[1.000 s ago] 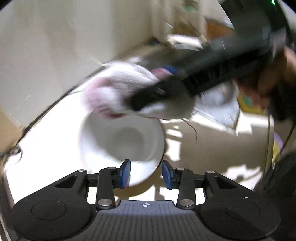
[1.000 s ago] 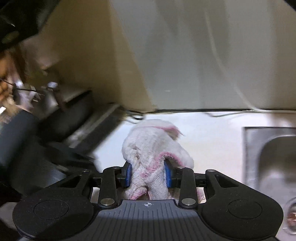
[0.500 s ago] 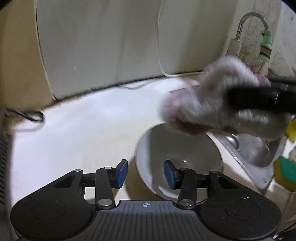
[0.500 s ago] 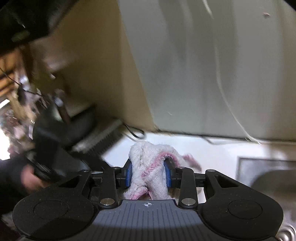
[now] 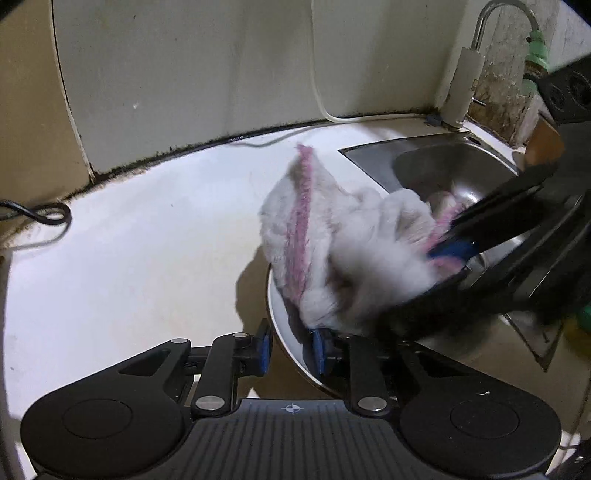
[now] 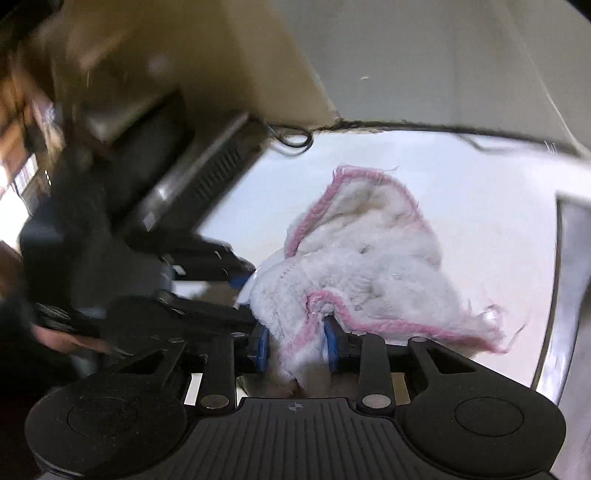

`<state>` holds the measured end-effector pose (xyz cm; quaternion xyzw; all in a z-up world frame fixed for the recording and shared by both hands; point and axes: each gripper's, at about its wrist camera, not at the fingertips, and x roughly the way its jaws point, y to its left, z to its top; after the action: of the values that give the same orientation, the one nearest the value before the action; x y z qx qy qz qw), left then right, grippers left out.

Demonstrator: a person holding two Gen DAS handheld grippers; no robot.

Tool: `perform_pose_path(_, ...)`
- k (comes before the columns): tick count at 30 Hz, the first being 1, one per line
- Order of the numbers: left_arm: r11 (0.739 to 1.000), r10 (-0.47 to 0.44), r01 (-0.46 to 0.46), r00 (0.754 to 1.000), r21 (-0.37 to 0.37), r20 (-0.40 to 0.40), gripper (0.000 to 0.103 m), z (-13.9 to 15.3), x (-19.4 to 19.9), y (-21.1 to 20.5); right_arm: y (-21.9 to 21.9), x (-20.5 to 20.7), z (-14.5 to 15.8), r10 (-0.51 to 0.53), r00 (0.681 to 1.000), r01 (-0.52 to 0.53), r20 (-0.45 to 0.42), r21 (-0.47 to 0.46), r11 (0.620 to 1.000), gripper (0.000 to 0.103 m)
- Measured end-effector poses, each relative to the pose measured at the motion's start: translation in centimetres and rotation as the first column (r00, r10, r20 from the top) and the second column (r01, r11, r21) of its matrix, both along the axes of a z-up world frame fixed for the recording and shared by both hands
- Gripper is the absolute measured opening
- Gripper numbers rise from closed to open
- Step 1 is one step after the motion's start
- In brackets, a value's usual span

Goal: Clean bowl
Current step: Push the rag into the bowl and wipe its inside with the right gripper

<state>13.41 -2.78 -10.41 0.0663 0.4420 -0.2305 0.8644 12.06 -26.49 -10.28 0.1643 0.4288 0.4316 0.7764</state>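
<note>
A white bowl sits on the white counter, and my left gripper is shut on its near rim, one pad outside and one inside. A white cloth with pink edging lies in and over the bowl, hiding most of it. My right gripper is shut on that cloth. In the left wrist view the right gripper comes in from the right over the bowl. In the right wrist view only a sliver of the bowl rim shows under the cloth, next to the left gripper.
A steel sink with a tap lies right of the bowl. A wall panel backs the counter. A black cable lies at the far left. A dark appliance stands on the left.
The cloth has come down from above the bowl into it. My left gripper has moved forward and closed on the bowl's rim.
</note>
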Motion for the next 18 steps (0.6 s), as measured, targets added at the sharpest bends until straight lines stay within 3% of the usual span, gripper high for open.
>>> perform_pose_path(4, 0.998, -0.053, 0.053, 0.999, 0.025, 0.002, 0.026, -0.2, -0.3, -0.7, -2.8, -0.9, 1.8, -0.183, 0.981, 0.172, 0.06, 0.153, 0.973, 0.032)
perform_pose_path(7, 0.997, -0.079, 0.079, 0.997, 0.025, 0.0, 0.028, -0.1, -0.5, -1.2, -0.8, -0.1, 1.3, -0.201, 0.977, 0.194, 0.077, 0.086, 0.977, 0.032)
perform_pose_path(10, 0.997, -0.071, 0.071, 0.997, 0.036, 0.007, 0.027, -0.1, -0.6, -1.3, 2.6, 0.8, -1.1, -0.131, 0.991, 0.133, 0.037, -0.029, 0.991, 0.03)
perform_pose_path(12, 0.996, -0.068, 0.067, 0.998, 0.05, 0.014, 0.027, 0.0, -0.5, -1.2, 4.2, 0.0, -1.2, -0.077, 0.987, 0.095, 0.138, -0.134, 0.986, 0.03)
perform_pose_path(17, 0.998, -0.045, 0.044, 0.999, 0.052, 0.003, 0.03, -0.4, -0.3, -1.1, 4.3, -0.2, -0.4, 0.043, 0.992, -0.012, 0.118, -0.252, 0.968, 0.03)
perform_pose_path(18, 0.998, -0.043, 0.042, 0.999, 0.051, 0.003, 0.03, -0.4, -0.3, -1.1, 4.0, -0.6, 0.3, 0.053, 0.987, -0.01, 0.151, -0.272, 0.962, 0.03)
